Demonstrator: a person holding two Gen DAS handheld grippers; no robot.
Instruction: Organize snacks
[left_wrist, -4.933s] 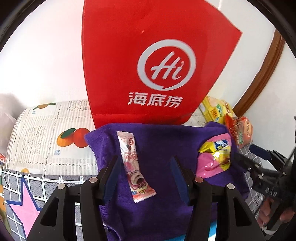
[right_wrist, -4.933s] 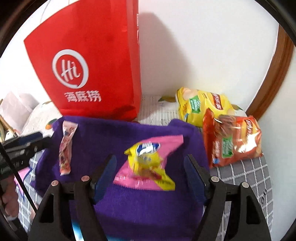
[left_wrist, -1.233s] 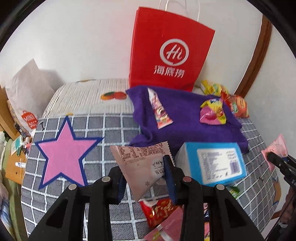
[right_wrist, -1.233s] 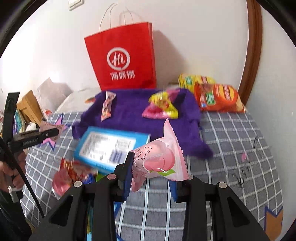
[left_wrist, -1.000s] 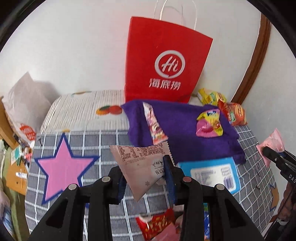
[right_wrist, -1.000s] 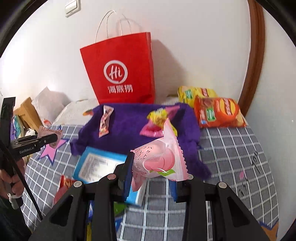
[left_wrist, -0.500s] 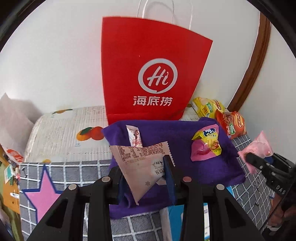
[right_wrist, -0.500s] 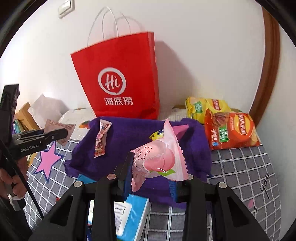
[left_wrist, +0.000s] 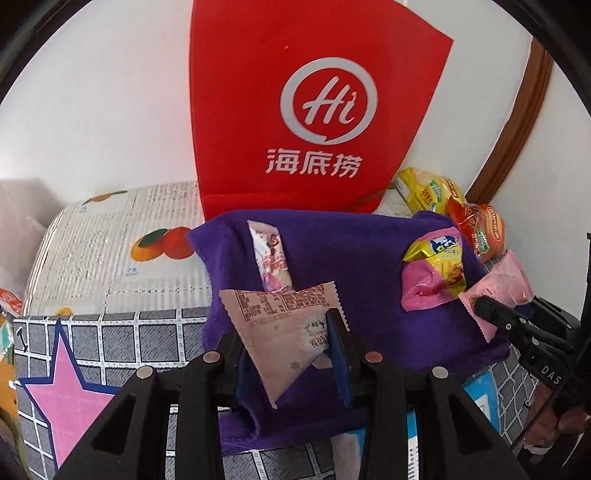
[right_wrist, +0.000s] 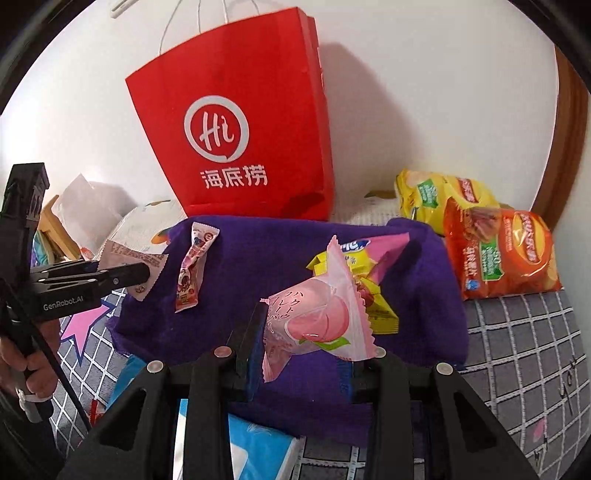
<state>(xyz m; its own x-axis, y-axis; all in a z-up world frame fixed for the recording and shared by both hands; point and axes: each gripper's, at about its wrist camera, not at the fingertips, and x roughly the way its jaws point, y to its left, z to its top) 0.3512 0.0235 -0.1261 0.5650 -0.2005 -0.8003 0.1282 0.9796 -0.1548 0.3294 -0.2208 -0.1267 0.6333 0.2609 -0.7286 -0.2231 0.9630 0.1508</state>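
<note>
My left gripper (left_wrist: 291, 354) is shut on a pale pink snack packet (left_wrist: 284, 328) and holds it over the near edge of the purple cloth (left_wrist: 351, 258). My right gripper (right_wrist: 299, 350) is shut on a pink peach snack packet (right_wrist: 317, 314) above the same cloth (right_wrist: 258, 258). On the cloth lie a long pink candy packet (left_wrist: 271, 260) and a yellow and pink packet (left_wrist: 434, 271). The right gripper with its packet shows at the right of the left wrist view (left_wrist: 495, 295). The left gripper shows at the left of the right wrist view (right_wrist: 122, 275).
A red paper bag (left_wrist: 314, 110) stands against the wall behind the cloth. Yellow (right_wrist: 439, 195) and orange (right_wrist: 498, 251) chip bags lie at the back right. A blue box (right_wrist: 255, 450) lies near the front edge. A white bag (right_wrist: 85, 214) sits at the left.
Both grippers have moved forward toward the purple cloth and red bag, each still holding its packet. The cloth and bag now look larger and closer.
</note>
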